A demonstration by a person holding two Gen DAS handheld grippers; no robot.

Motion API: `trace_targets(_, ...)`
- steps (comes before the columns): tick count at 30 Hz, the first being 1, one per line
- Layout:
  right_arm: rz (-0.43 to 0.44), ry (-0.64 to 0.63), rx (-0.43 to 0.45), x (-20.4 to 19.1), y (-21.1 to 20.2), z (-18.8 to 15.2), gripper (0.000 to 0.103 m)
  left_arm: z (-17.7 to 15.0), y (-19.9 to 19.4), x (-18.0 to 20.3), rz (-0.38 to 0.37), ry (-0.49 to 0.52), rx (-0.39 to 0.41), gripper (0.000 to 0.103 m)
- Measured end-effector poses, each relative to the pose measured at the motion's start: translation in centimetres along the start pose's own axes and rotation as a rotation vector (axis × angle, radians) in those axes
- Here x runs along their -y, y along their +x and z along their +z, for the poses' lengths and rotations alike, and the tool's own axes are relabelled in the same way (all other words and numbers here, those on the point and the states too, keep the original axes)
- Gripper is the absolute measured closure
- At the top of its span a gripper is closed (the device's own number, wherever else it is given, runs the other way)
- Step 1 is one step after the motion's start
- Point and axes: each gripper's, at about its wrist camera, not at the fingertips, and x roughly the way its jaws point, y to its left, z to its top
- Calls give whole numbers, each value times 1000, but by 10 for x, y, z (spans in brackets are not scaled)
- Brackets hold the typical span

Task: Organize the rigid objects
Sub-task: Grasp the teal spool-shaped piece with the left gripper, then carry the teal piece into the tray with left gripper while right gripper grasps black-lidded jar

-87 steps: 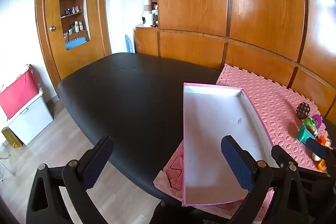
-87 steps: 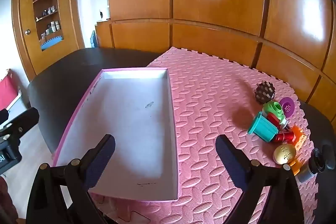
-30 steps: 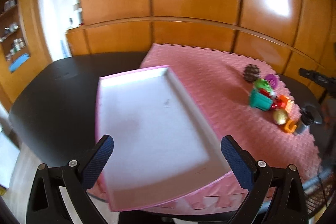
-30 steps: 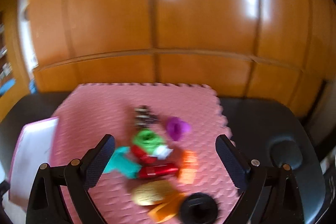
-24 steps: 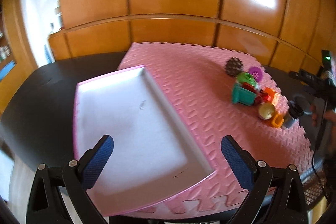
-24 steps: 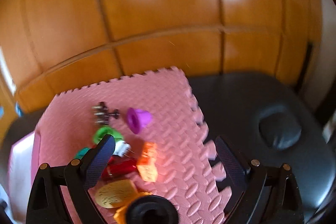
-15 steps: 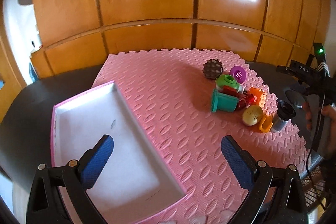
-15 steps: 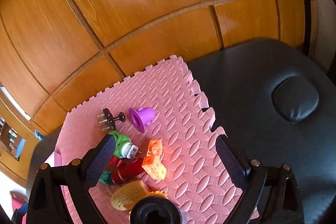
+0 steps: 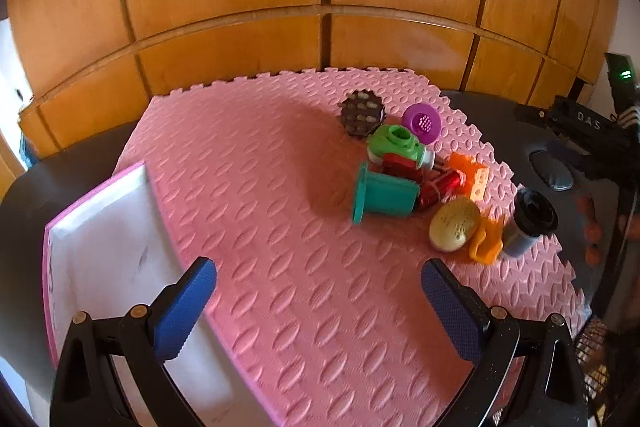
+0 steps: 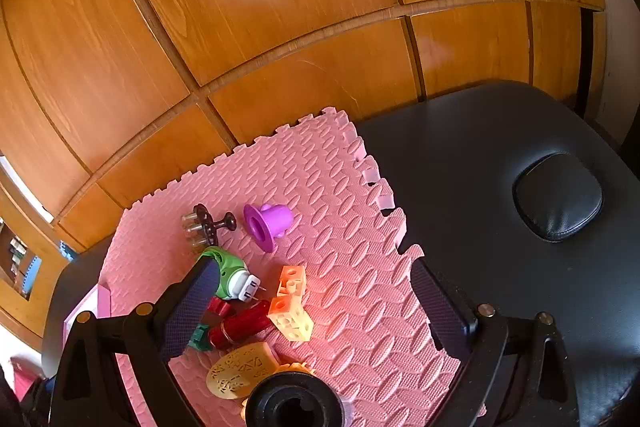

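– Where are the toys?

– Heaped on the pink foam mat (image 9: 280, 227): a teal cup (image 9: 384, 195) on its side, a green piece (image 9: 396, 146), a purple funnel (image 10: 269, 223), an orange block (image 10: 291, 303), a gold disc (image 9: 454, 223).

– And the tray (image 9: 100, 247)?

– At the mat's left edge, nothing in it.

– The tongs?

– The left gripper (image 9: 318, 301) hangs spread above the mat; the right gripper (image 10: 316, 305) is spread too, over the pile, gripping nothing.
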Motion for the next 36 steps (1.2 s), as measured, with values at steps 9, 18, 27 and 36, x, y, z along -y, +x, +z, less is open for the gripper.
trace_targets(9,16,20,-8,2,1,2,5,28,48,24,-14,65,-49,0)
trace_targets(18,15,14,-27,2,5,1,5,48,96,47,-47,104,-104,0)
trace_targets(27,-3,0,-45,1,11,1,5,48,135,36,-120,29,-204,43)
trace_targets(36,-36,-24,-66,-1,16,-1,8,27,111,17,-114,-17,-158,45)
